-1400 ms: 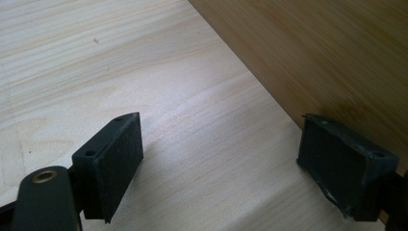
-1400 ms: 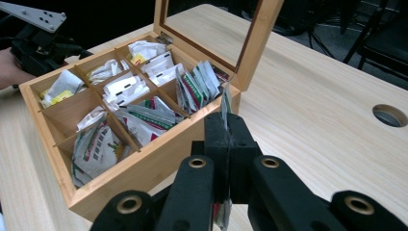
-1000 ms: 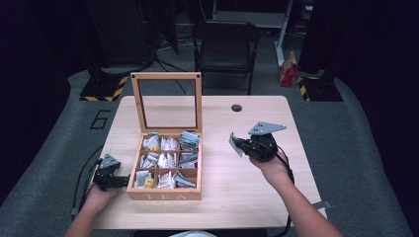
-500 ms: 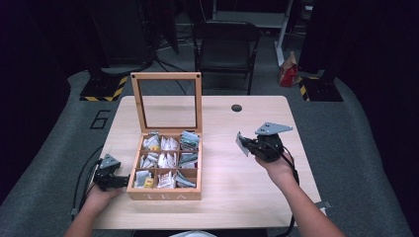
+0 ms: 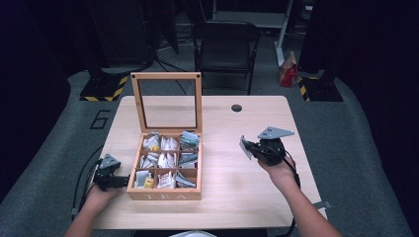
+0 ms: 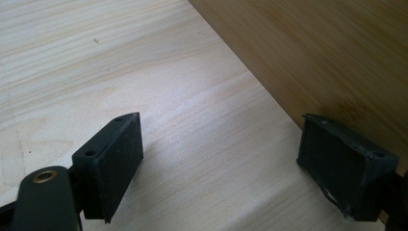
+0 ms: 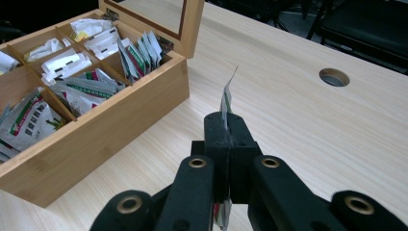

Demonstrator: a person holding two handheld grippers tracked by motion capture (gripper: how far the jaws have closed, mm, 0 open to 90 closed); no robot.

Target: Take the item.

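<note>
Clamped tight, the two black jaws of the right gripper [image 7: 226, 126] pinched a thin, flat tea sachet [image 7: 226, 98] edge-on, its white and green wrapper sticking up past the pads and a little of it hanging out below them. From the high view that same right gripper [image 5: 253, 148] was held above the pale wooden table [image 5: 232, 197], to the right of the open bamboo tea box [image 5: 165, 195] and well apart from it, with the sachet [image 5: 244, 147] pointing toward the box. The person's right hand [image 5: 280, 173] gripped the tool from behind, a black cable trailing back along the forearm.

The left gripper [image 5: 121, 181] sat low at the box's left wall, near its front corner. Its jaws stood wide apart in the left gripper view, with nothing but bare table [image 6: 120, 62] between them; the right-hand pad [image 6: 344, 163] was against or just beside the side of the box [image 6: 312, 57], though contact could not be judged for certain.

The box's lid, a wooden frame around a clear pane [image 5: 165, 101], stood upright at the back. Inside, thin dividers split the box into small compartments, each stuffed with paper sachets [image 7: 72, 86], mostly white, some with green or yellow print. A round cable hole [image 5: 236, 107] lay in the table beyond the box's right side.
</note>
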